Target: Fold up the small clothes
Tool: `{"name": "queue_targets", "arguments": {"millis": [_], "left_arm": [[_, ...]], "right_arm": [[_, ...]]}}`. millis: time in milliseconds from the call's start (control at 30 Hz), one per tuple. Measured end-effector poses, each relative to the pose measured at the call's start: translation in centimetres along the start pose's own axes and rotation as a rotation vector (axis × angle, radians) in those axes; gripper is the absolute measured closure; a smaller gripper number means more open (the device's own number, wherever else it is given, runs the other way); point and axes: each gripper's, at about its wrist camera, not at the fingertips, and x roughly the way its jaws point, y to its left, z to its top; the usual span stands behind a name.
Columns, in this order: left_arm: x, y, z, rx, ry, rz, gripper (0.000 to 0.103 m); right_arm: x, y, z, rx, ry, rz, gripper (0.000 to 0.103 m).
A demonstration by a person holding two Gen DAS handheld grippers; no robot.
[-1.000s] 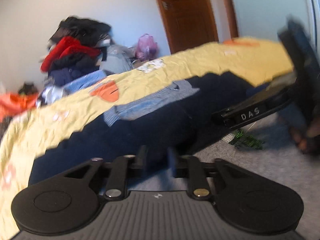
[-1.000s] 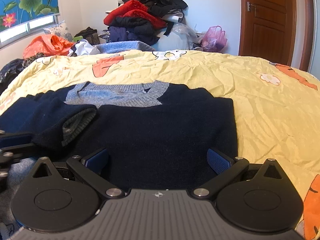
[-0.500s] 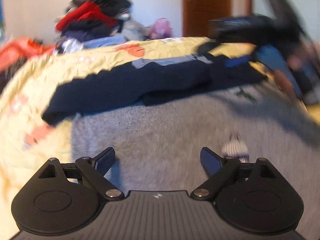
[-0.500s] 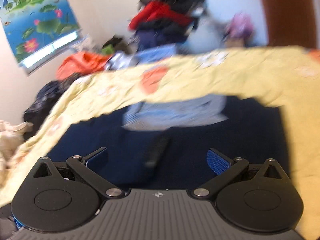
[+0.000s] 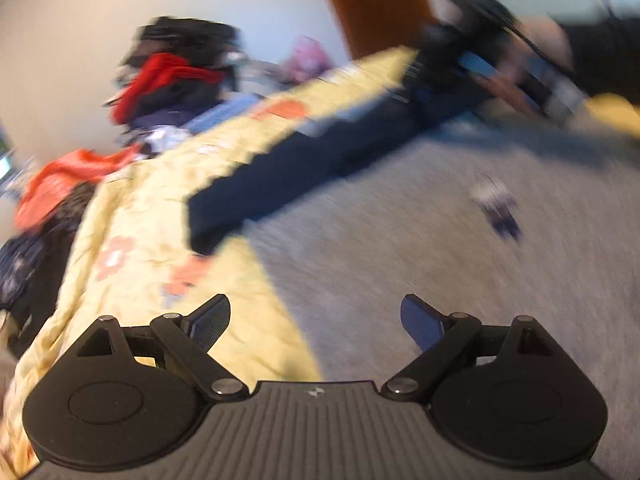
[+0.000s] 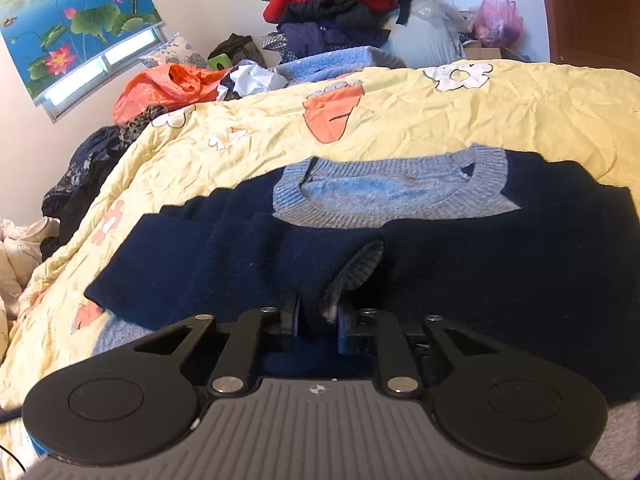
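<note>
A navy knitted sweater with a grey-blue ribbed collar (image 6: 400,248) lay flat on the bed, spread over a yellow crinkled quilt printed with orange carrots and white flowers (image 6: 400,120). Its neck pointed away from the right wrist camera, and one sleeve was folded in across the chest, so that the grey ribbed cuff (image 6: 352,276) sat near the middle of the body. The right gripper (image 6: 318,322) had its jaws drawn nearly together, clamped on that cuff, with the knit bunched between them.

The left wrist view was blurred by motion. There the left gripper (image 5: 316,320) hung with its jaws wide apart and nothing between them, above a grey knitted garment (image 5: 440,260) that lay on the quilt (image 5: 132,216) just beside the navy sweater (image 5: 300,168). A small dark-and-white motif (image 5: 498,208) showed on the grey knit.

Beyond the bed, a heap of red, black and navy clothes (image 6: 336,4) stood against the white wall, with an orange plastic bag (image 6: 168,88) to its left and a pink plastic bag (image 6: 498,16) near a brown wooden door (image 6: 592,12).
</note>
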Motion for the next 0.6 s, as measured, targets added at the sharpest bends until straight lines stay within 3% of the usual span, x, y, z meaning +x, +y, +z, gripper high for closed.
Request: {"name": "queue_targets", "arguments": {"millis": [100, 267, 367, 500, 600], "left_arm": [[-0.2, 2.1, 1.8, -0.165, -0.054, -0.001, 0.01], [1.5, 3.6, 4.3, -0.351, -0.12, -0.087, 0.01], [3.9, 3.2, 5.2, -0.438, -0.081, -0.108, 0.01], [6.4, 1.5, 5.4, -0.499, -0.016, -0.182, 0.01], [7.3, -0.3, 5.1, -0.45, 0.002, -0.186, 0.01]], "right_arm": [[-1.9, -0.2, 0.9, -0.03, -0.058, -0.005, 0.088], [-5.5, -2.3, 3.2, -0.096, -0.112, -0.062, 0.089], [-6.6, -5.4, 3.8, -0.073, -0.104, -0.133, 0.089], [-6.9, -8.8, 2.9, -0.021, -0.087, -0.19, 0.089], [-6.7, -10.1, 1.9, -0.01, -0.075, -0.208, 0.089]]}}
